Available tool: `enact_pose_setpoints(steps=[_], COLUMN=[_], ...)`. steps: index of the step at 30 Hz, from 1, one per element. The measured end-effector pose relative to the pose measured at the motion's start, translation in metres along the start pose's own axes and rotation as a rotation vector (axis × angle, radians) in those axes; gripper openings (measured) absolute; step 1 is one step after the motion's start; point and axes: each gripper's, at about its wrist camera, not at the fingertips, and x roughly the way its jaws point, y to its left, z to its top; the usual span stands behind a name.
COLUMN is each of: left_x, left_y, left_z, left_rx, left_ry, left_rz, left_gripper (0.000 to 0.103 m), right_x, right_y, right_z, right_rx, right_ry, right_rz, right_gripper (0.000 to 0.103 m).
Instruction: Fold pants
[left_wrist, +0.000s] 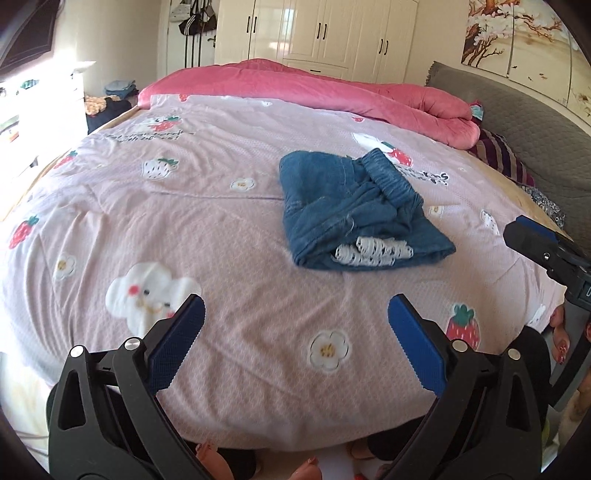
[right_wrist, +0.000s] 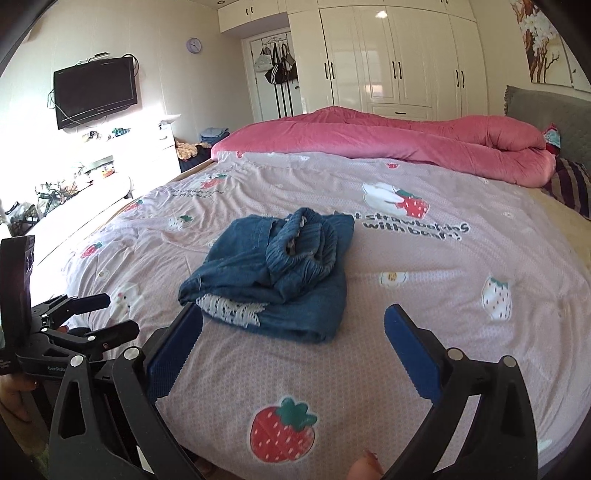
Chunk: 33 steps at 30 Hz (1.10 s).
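Observation:
Blue denim pants (left_wrist: 351, 206) lie folded in a compact bundle on the pink strawberry-print bedsheet (left_wrist: 221, 229), white lace trim showing at the near edge and the elastic waistband bunched on top. My left gripper (left_wrist: 295, 314) hovers open near the bed's front edge, well short of the pants, nothing between its blue pads. The right wrist view shows the pants (right_wrist: 273, 273) just beyond my right gripper (right_wrist: 293, 325), which is open and empty above the sheet (right_wrist: 406, 295). The left gripper (right_wrist: 107, 314) also shows at that view's left edge, and the right gripper's body (left_wrist: 546, 247) at the left view's right edge.
A rolled pink quilt (right_wrist: 406, 140) lies along the far side of the bed, with a grey headboard (right_wrist: 546, 110) and striped pillow (right_wrist: 572, 181) at right. White wardrobes (right_wrist: 388, 55) stand behind; a wall TV (right_wrist: 94, 90) and cluttered shelf at left. A hand (left_wrist: 561, 339) holds the right tool.

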Motion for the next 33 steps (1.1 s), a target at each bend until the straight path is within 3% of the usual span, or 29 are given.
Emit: enact_pose_setpoints(steps=[12, 33], left_x=[0.000, 0.009], left_y=[-0.001, -0.007], left_z=[-0.041, -0.051], left_rx=[-0.022, -0.012], left_ry=[0.024, 0.031], left_rz=[0.014, 0.034], left_gripper=[0.094, 0.094], right_x=[-0.012, 0.000], right_y=[0.001, -0.007], right_z=[-0.046, -0.078], right_rx=[0.036, 0.047], right_ry=[0.012, 0.009], right_rz=[-0.044, -0.089], right_gripper=[0.098, 0.098])
